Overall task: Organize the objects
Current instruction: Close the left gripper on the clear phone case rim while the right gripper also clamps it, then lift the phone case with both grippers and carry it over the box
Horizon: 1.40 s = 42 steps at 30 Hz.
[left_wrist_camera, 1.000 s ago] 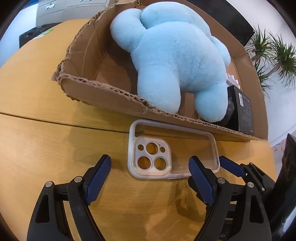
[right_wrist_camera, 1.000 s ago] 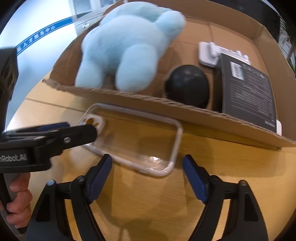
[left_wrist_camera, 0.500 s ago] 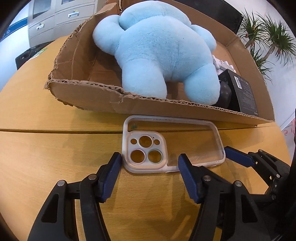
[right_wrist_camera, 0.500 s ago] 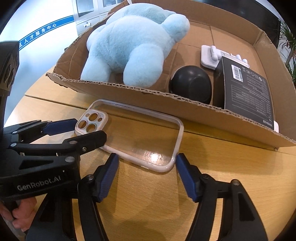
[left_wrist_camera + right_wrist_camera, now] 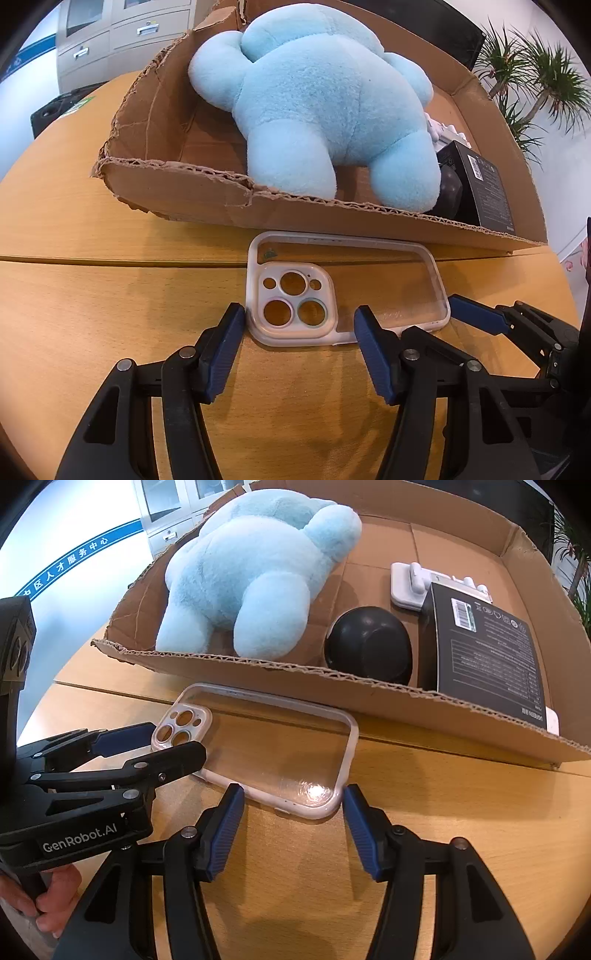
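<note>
Both claws (image 5: 299,325) (image 5: 291,803) have just narrowed around the phone case (image 5: 347,288).

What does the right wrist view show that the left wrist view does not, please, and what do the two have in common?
Only the right wrist view shows the black rounded object whole, the white holder plainly, the hand gripping the left tool, and blue wall lettering.

Only the left wrist view shows the grey cabinet, the potted plant in full, and the case's camera cutouts head-on.

Both show the clear phone case on the wooden table, the blue plush toy, the black box, the cardboard box, and the left gripper and right gripper closing around opposite ends of the case.
</note>
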{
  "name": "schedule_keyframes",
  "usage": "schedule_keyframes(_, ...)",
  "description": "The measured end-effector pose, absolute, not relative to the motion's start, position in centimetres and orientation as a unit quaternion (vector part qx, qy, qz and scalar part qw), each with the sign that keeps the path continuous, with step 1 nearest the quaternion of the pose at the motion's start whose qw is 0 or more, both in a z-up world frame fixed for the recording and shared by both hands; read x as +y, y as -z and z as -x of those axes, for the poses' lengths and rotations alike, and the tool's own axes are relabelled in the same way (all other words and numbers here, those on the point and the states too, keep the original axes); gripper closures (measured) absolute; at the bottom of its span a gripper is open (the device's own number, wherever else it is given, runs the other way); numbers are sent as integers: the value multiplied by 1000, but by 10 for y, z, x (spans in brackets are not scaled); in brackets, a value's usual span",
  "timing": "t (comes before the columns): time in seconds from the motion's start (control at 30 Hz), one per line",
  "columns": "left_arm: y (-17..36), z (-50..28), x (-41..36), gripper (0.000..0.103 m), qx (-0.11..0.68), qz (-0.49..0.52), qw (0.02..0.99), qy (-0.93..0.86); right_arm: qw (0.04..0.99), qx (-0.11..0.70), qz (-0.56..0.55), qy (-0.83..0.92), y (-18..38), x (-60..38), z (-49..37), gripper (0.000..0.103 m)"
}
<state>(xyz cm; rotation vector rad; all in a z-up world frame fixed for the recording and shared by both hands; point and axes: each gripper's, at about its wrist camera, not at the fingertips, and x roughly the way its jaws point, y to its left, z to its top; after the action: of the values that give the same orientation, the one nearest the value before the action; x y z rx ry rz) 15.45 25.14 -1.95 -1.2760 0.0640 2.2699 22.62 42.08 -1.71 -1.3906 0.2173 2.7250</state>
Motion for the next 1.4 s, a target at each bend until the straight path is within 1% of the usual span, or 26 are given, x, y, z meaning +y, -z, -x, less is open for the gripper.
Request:
schedule_keyframes(0.07,19,-155,253,42,29,471,265,-841,38,72,450,-890,20,397,-228,49)
schedule_keyframes(0.2,19,-155,256,42,32,468,264,-842,42,62,449,-891,22,395,-232,50)
schedule_keyframes(0.37,14,-159,253,42,33,477,263,-838,38,57,450,-890,22,397,-241,54)
schedule_keyframes(0.6,13,-193,246,42,37,493,261,-829,20,52,462,-885,23,403,-275,55)
schedule_keyframes(0.7,14,-201,235,42,29,504,268,-821,8,48,465,-884,22,403,-293,54)
schedule_keyframes(0.8,13,-195,230,42,16,508,245,-825,30,60,443,-894,15,409,-297,46)
schedule_keyframes(0.9,12,-181,229,41,6,513,241,-824,28,64,447,-892,5,405,-272,46)
schedule_keyframes(1.0,13,-182,236,41,21,508,234,-829,30,73,447,-891,5,401,-267,46)
schedule_keyframes(1.03,12,-184,238,41,27,503,231,-832,30,77,448,-890,2,401,-271,47)
schedule_keyframes(1.1,13,-185,238,41,26,500,228,-835,24,81,447,-890,-1,399,-271,51)
schedule_keyframes(1.27,12,-184,240,44,32,497,237,-834,18,76,448,-891,3,396,-269,54)
schedule_keyframes(1.3,12,-186,241,44,36,496,238,-834,19,75,447,-891,4,396,-269,56)
schedule_keyframes(1.33,10,-189,233,44,37,494,240,-835,22,78,446,-892,6,397,-268,61)
schedule_keyframes(1.4,10,-189,234,44,36,494,242,-834,20,93,445,-890,11,399,-259,64)
